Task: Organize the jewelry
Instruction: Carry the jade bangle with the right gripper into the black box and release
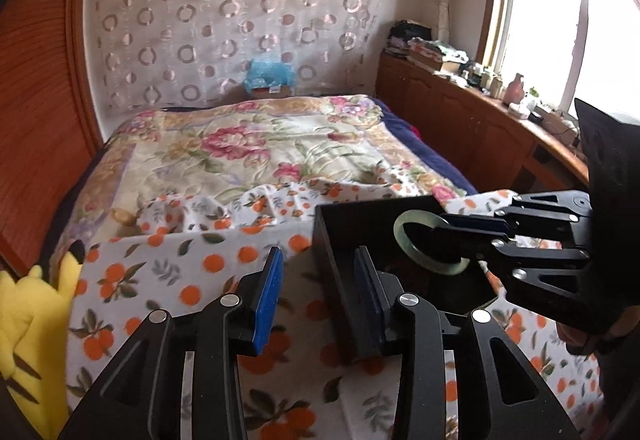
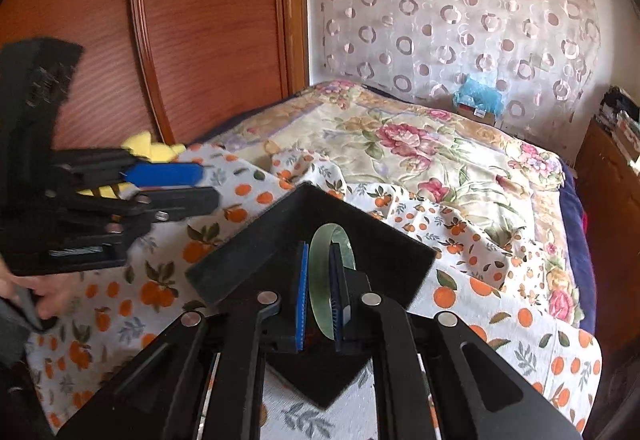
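Right gripper (image 2: 320, 292), angled downward over the black box (image 2: 248, 252), its blue pads clamped on the rim of a pale green bangle (image 2: 322, 280). The bangle stands on edge above the box's open interior, its ring plane running along the fingers. Left gripper (image 1: 320, 280), also tilted down, jaws parted with nothing between them, beside the box's near wall. The box rests on an orange-print cloth (image 1: 168, 280) spread over a floral bedspread (image 1: 248, 144). A hand (image 2: 44, 296) grips the left tool's handle. No legible writing is visible.

Green bangle (image 2: 322, 280) over black box (image 2: 256, 240)
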